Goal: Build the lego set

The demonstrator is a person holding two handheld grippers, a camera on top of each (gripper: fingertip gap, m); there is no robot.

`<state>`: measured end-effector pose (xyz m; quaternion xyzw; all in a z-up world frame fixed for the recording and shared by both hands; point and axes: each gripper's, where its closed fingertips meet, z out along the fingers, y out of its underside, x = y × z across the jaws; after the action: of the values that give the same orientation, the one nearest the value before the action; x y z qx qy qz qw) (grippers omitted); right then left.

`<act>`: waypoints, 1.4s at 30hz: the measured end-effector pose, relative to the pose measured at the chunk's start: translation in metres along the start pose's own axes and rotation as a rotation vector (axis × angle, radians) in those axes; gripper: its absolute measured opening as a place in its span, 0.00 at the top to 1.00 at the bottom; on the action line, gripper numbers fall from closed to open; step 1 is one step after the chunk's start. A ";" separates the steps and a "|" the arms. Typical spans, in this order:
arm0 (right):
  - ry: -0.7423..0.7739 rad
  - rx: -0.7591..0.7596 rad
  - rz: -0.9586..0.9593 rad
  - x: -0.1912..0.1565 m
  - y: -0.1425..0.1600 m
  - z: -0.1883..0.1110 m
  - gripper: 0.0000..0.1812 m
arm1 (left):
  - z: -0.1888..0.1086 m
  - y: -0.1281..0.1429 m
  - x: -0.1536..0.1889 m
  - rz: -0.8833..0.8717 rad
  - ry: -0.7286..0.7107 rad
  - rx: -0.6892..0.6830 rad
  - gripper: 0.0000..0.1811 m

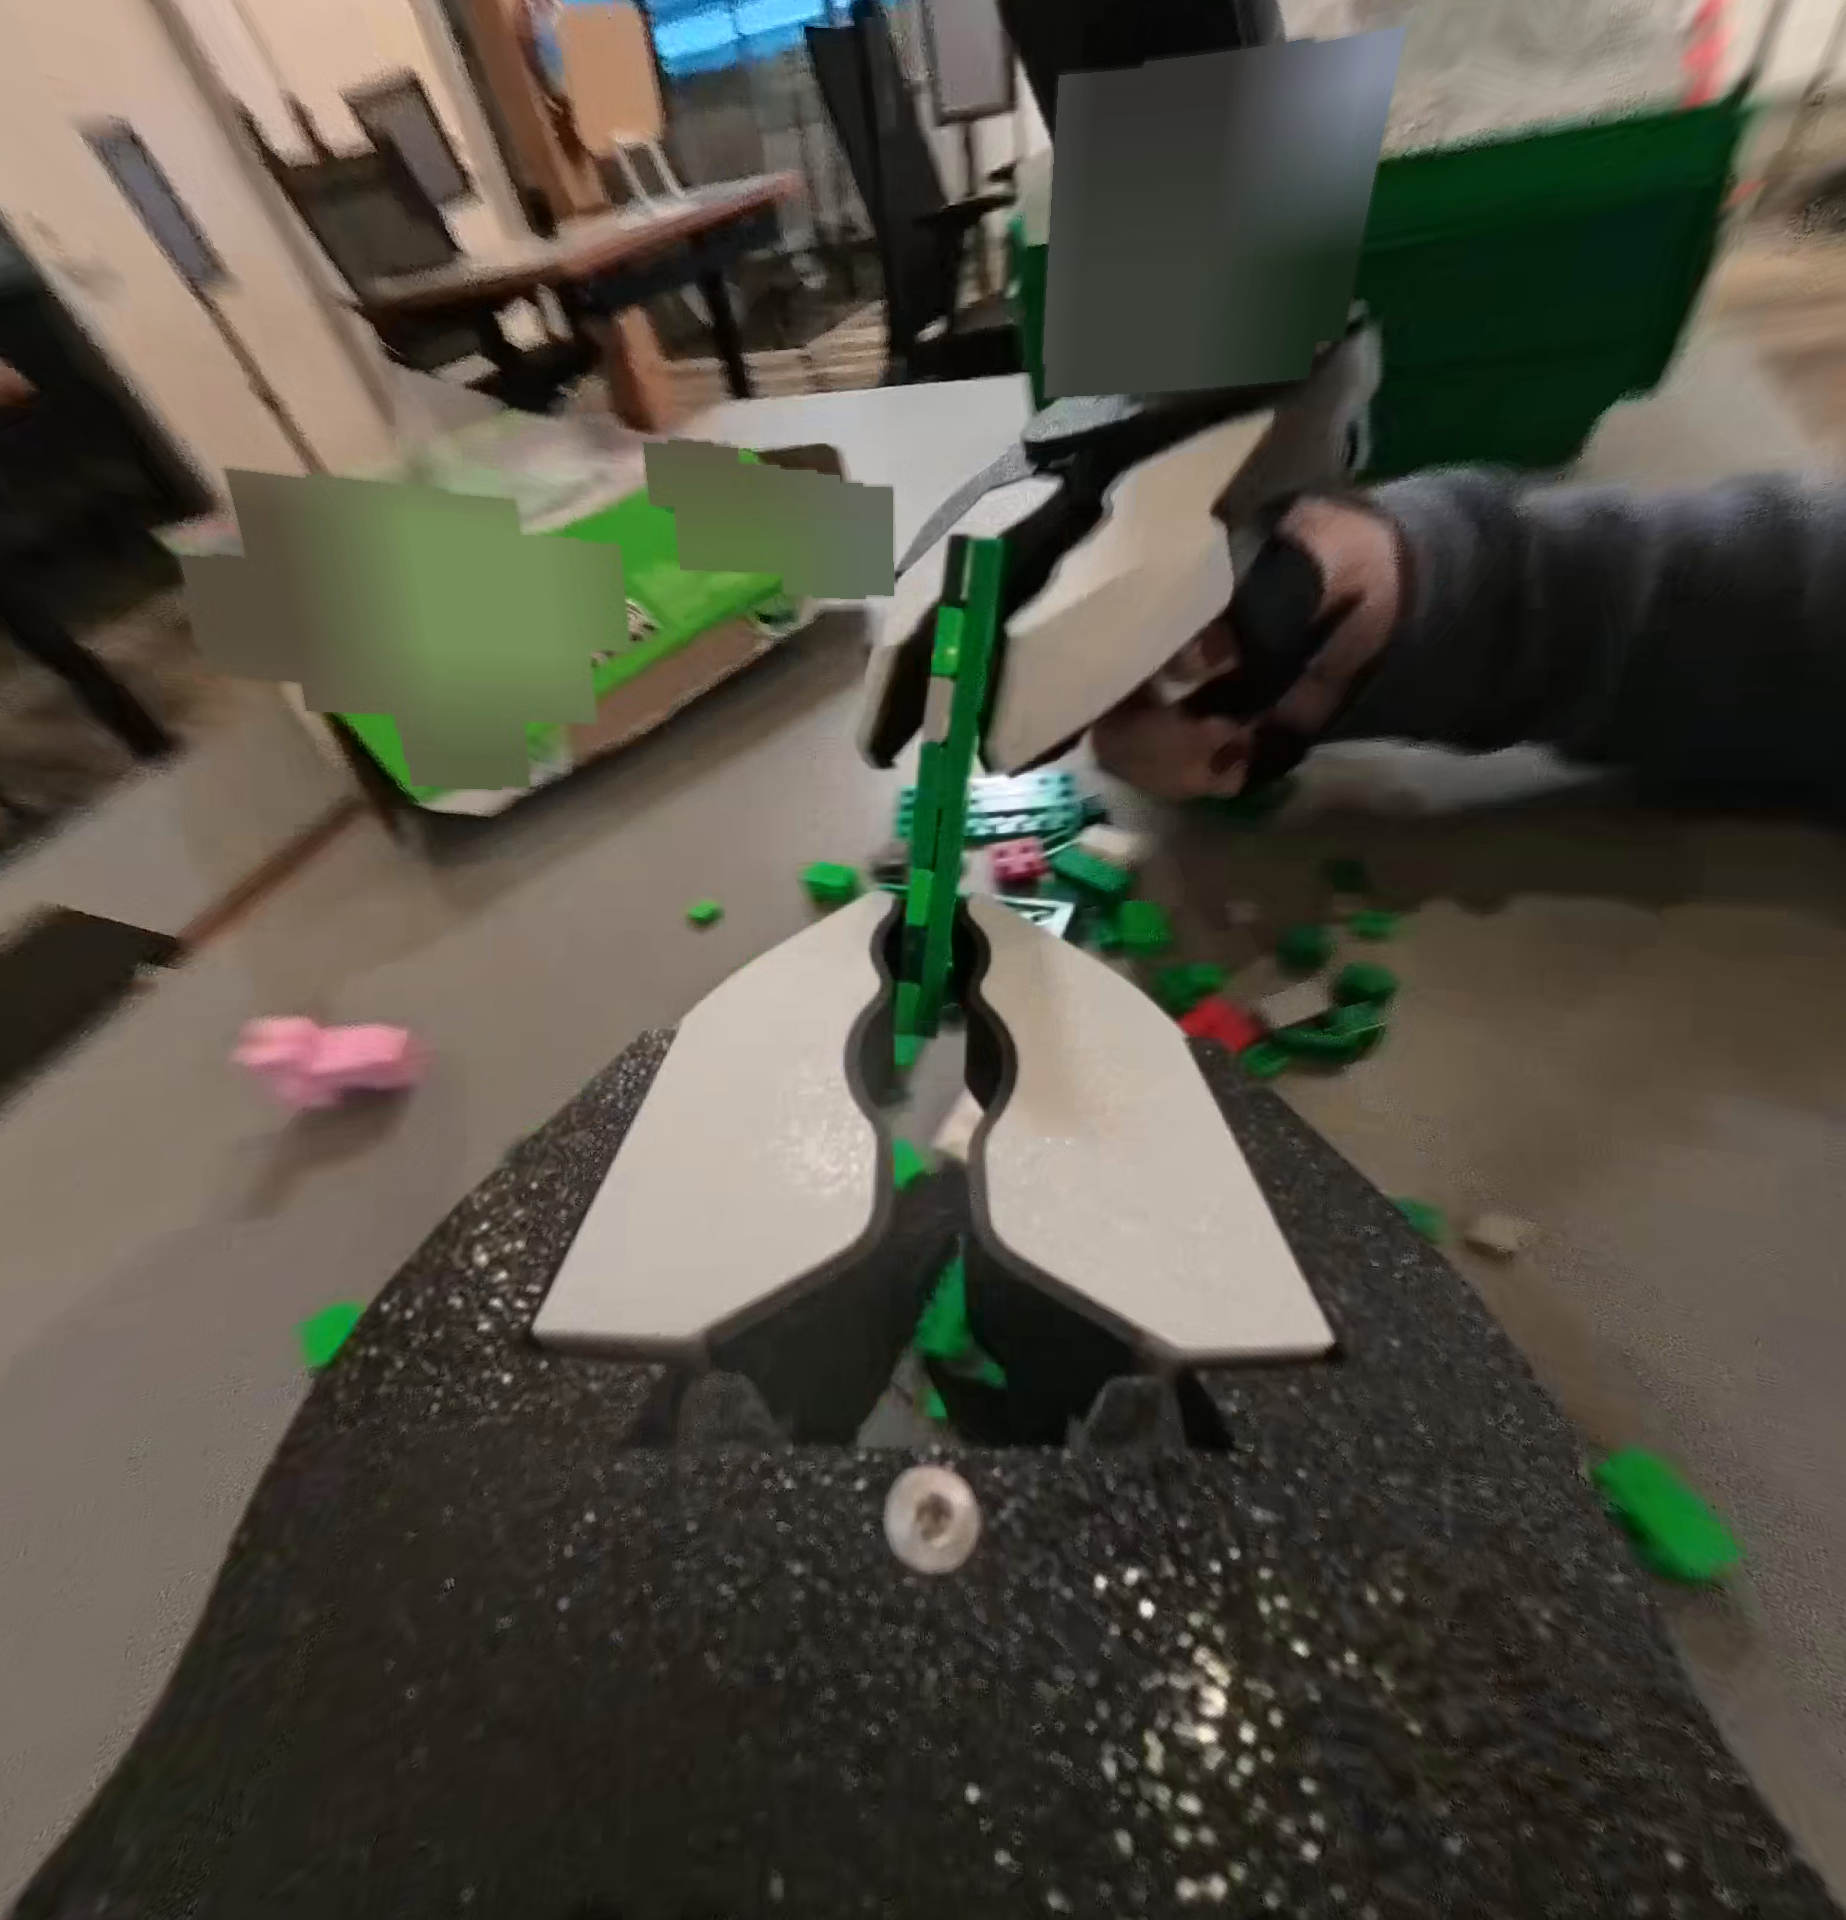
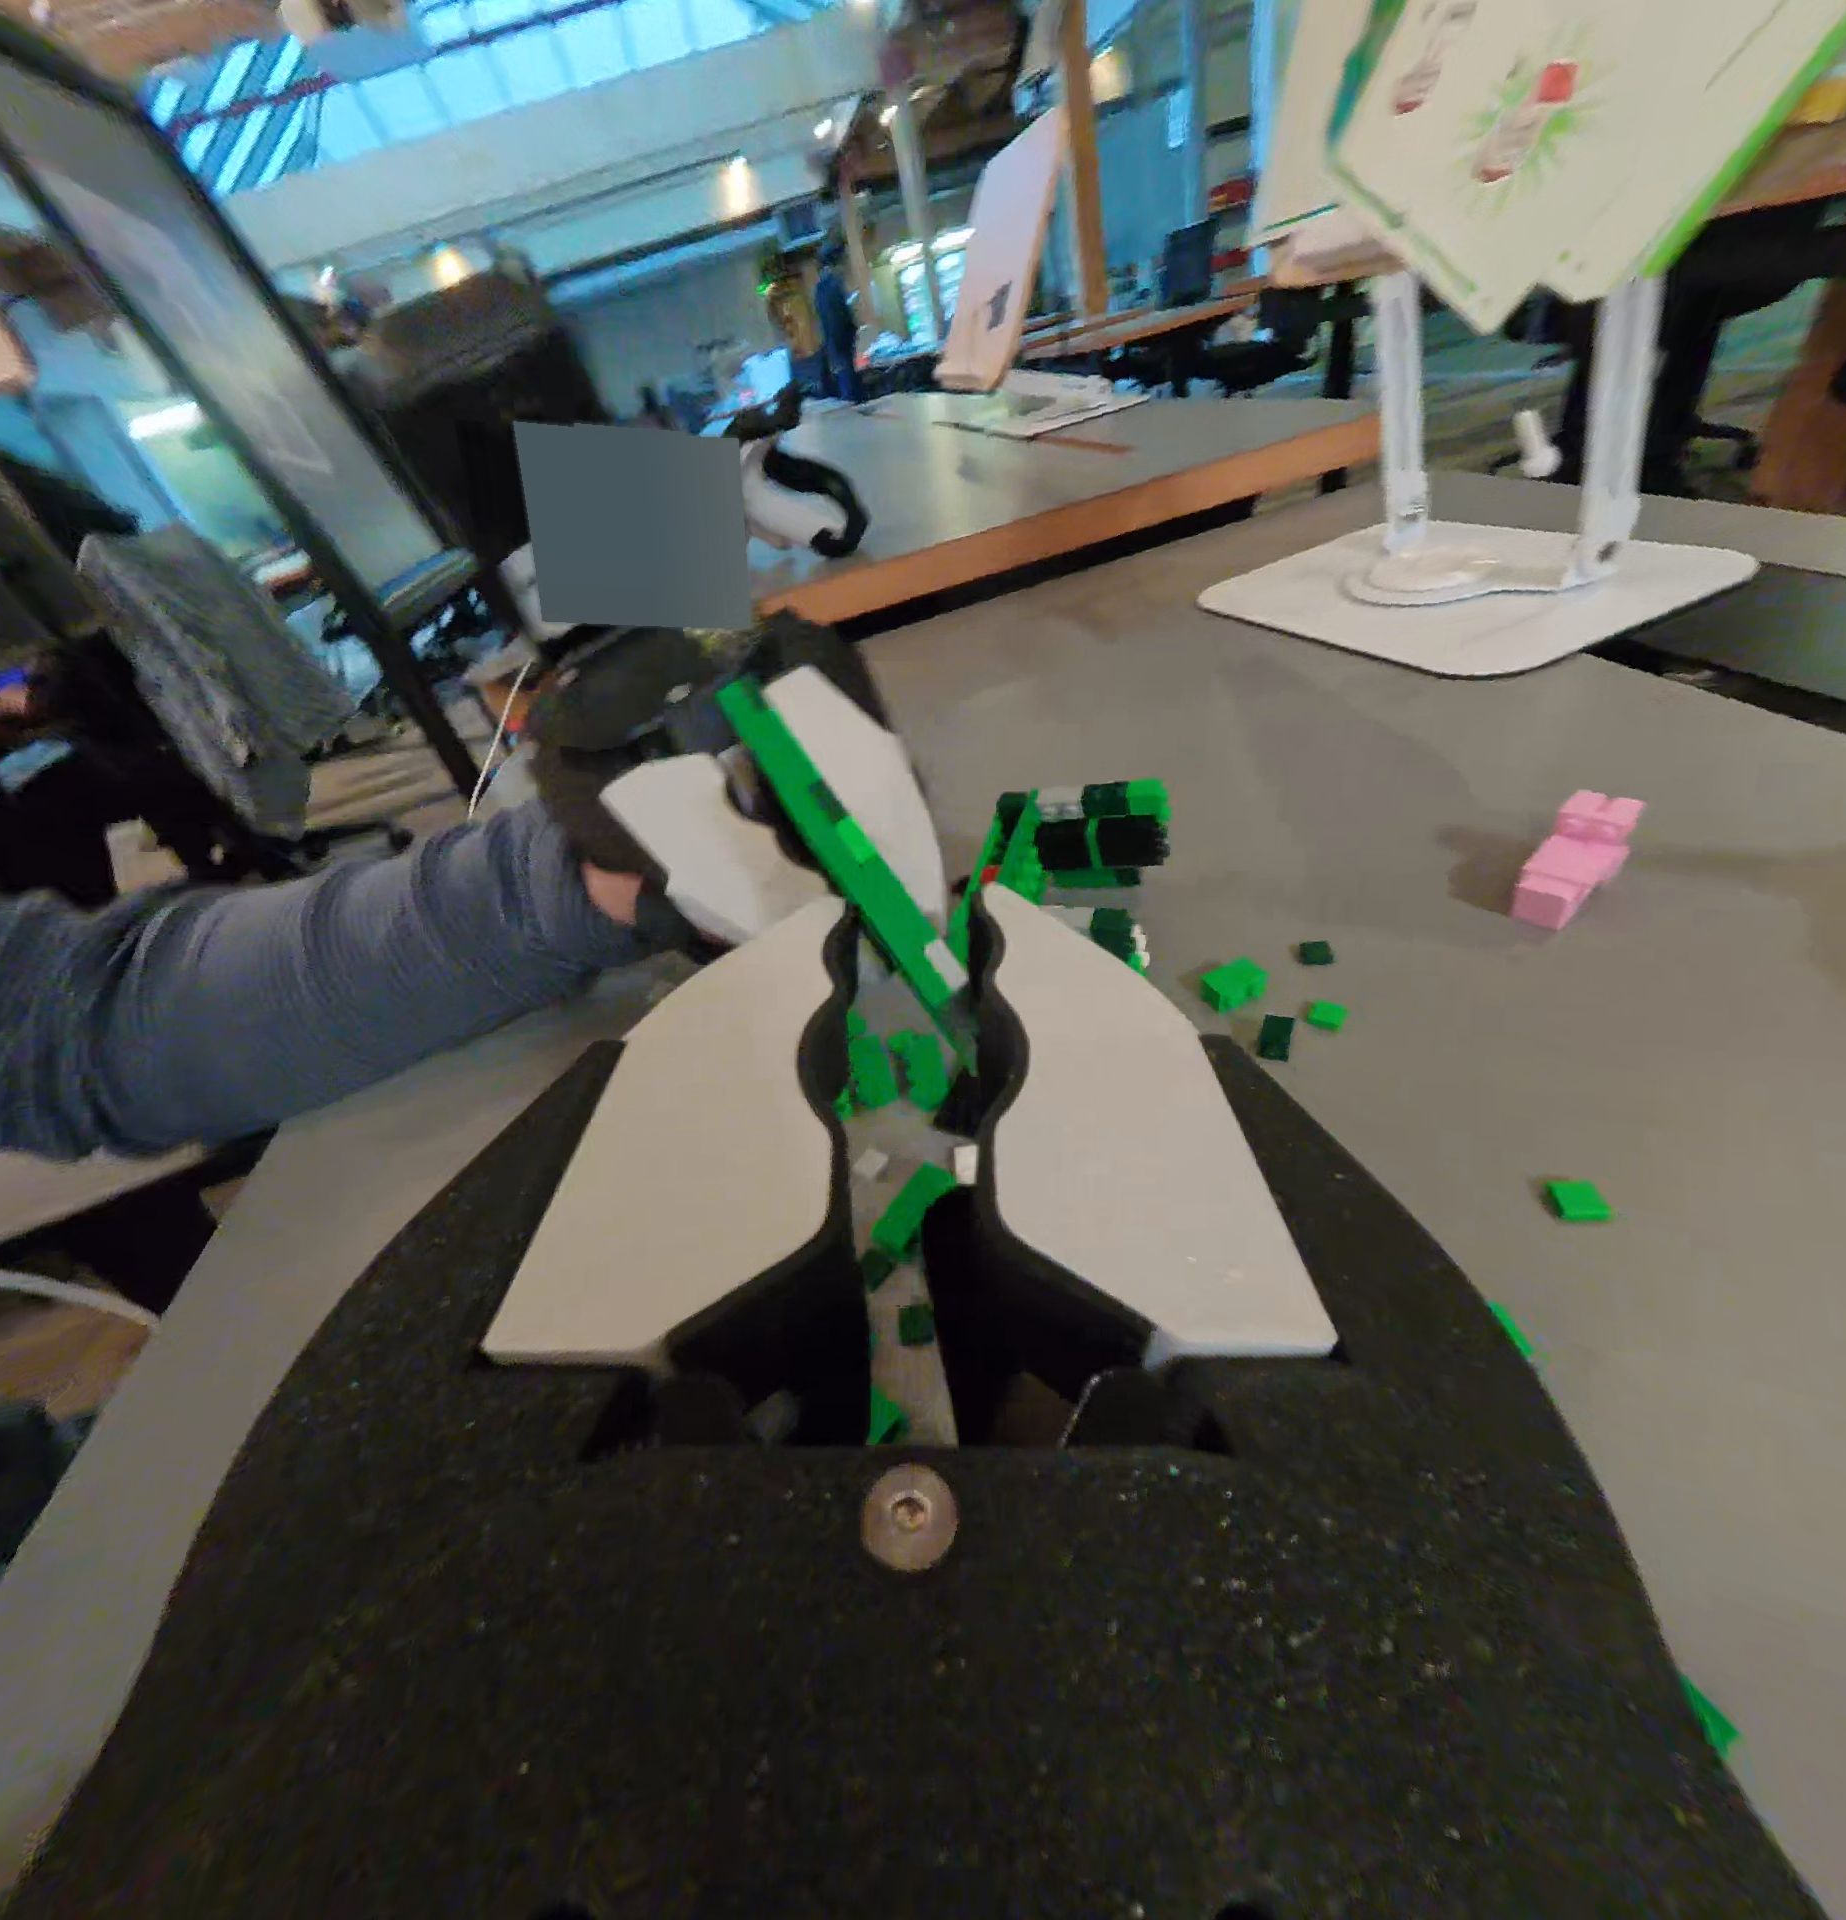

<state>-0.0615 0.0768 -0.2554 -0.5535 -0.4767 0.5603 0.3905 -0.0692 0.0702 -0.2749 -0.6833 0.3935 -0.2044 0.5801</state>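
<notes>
Grey table [image 2: 1521, 1039] in an open office, scattered with loose green bricks [image 2: 1233, 983] just beyond my jaws; I count one pink pig figure [image 2: 1573, 857] off to the side and one white stand [image 2: 1480, 592] with one instruction booklet [image 2: 1542, 135] farther out. I have one long green plate assembly [image 1: 945, 769] pinched at both ends, clear of the table: my left gripper [image 1: 927, 925] clamps its near end, my right gripper [image 2: 914, 920] the other, both sets of jaws pressed onto its thin edge.
</notes>
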 end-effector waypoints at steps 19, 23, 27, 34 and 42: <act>-0.187 0.146 0.729 0.013 -0.008 -0.003 0.96 | 0.002 -0.013 -0.025 0.984 -0.611 -0.258 0.87; -0.127 0.105 0.564 0.015 -0.007 -0.010 0.97 | 0.007 0.001 -0.018 0.540 -0.370 -0.164 0.72; -0.035 0.028 0.428 0.023 0.004 -0.014 0.97 | 0.004 0.013 -0.024 0.266 -0.272 -0.150 0.73; -0.083 0.015 0.304 0.010 0.003 -0.008 0.96 | 0.013 0.011 -0.002 -0.024 -0.061 -0.084 0.72; -0.191 0.070 0.227 -0.017 -0.006 0.007 0.96 | 0.024 -0.005 0.028 -0.250 0.164 0.025 0.92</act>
<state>-0.0680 0.0615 -0.2457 -0.5341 -0.4261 0.6673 0.2964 -0.0326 0.0636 -0.2810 -0.7006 0.3487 -0.3351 0.5246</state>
